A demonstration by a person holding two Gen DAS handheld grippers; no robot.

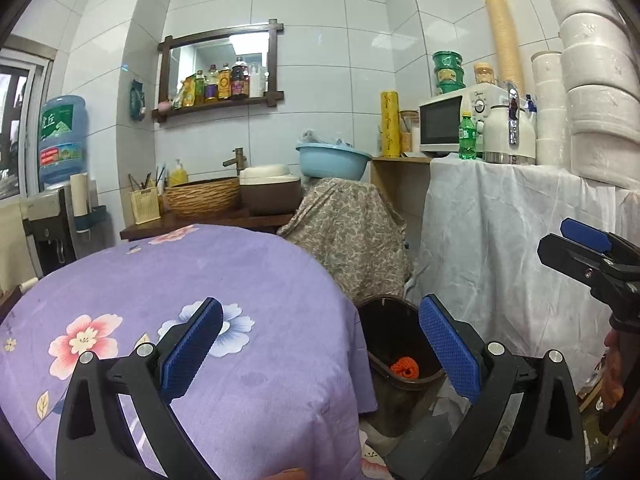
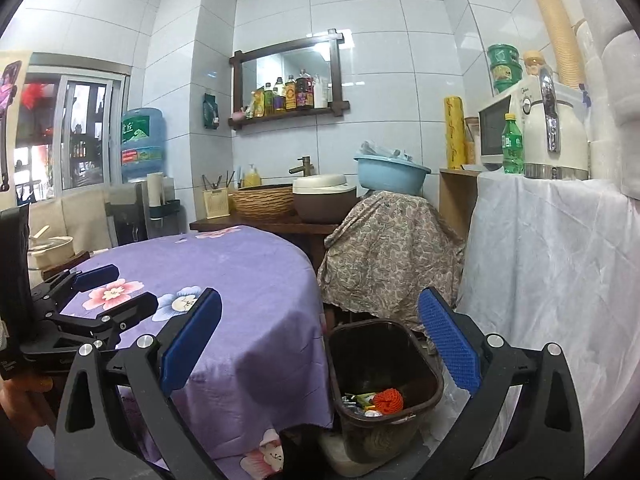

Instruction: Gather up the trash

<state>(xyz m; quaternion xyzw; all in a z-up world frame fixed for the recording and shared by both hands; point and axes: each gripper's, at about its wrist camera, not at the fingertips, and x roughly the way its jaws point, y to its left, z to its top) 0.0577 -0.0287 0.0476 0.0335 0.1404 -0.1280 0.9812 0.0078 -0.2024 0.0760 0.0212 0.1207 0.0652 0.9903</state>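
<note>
Left wrist view: the left tool (image 1: 320,344) is spread wide with nothing between its blue pads, above the edge of the purple flowered surface (image 1: 180,280). The dark trash bin (image 1: 400,392) stands beside that surface, an orange net ball (image 1: 405,368) inside.

Right wrist view: the right tool (image 2: 320,340) is spread and empty too; the bin holds the ball and wrappers (image 2: 360,400)

The bench (image 1: 248,280) wears soft, matt purple cloth printed with flowers. The trash bin (image 2: 424,364) is dark, slightly glossy plastic, holding an orange knitted ball (image 2: 387,400) (rough, netted texture). Wall tiles (image 1: 320,80) gleam smooth; the basket (image 1: 202,198) is woven wicker, the mirror frame (image 1: 276,60) dark wood
</note>
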